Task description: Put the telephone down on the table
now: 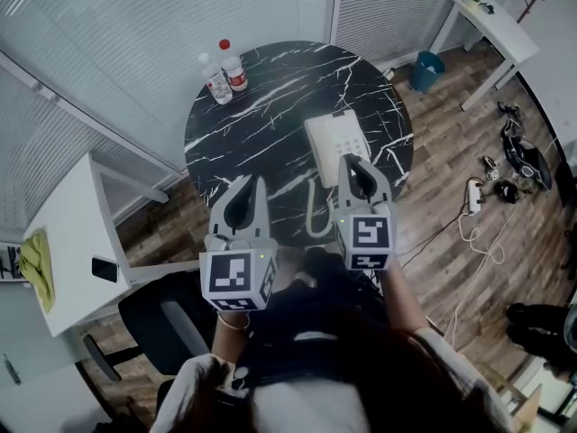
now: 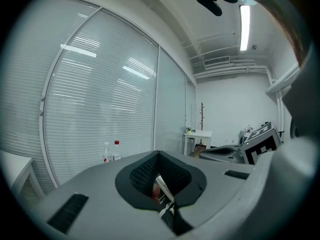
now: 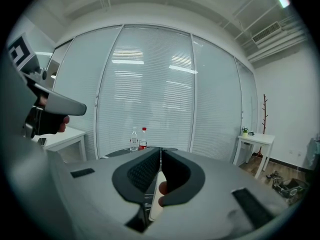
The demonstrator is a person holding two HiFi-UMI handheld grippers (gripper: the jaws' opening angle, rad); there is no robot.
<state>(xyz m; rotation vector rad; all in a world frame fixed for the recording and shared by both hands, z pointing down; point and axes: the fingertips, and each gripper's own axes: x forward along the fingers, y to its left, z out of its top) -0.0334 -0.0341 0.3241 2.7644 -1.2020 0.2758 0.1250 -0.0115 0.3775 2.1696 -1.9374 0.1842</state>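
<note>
A white telephone (image 1: 330,136) lies on the right part of the round black marble table (image 1: 261,124). Its curly cord (image 1: 311,215) loops off the near edge. My right gripper (image 1: 353,159) hovers over the telephone's near end with its jaws shut; nothing shows clamped between them. In the right gripper view (image 3: 160,151) a strip of white telephone (image 3: 156,199) shows below the slit. My left gripper (image 1: 260,181) is over the table left of the telephone, jaws shut and empty, as the left gripper view (image 2: 160,155) also shows.
Two water bottles (image 1: 224,72) stand at the table's far left edge. A white side table (image 1: 77,233) with a yellow cloth (image 1: 36,269) is at the left and a black chair (image 1: 162,323) below. A blue bin (image 1: 428,69), a white desk (image 1: 496,25) and floor cables (image 1: 473,201) lie to the right.
</note>
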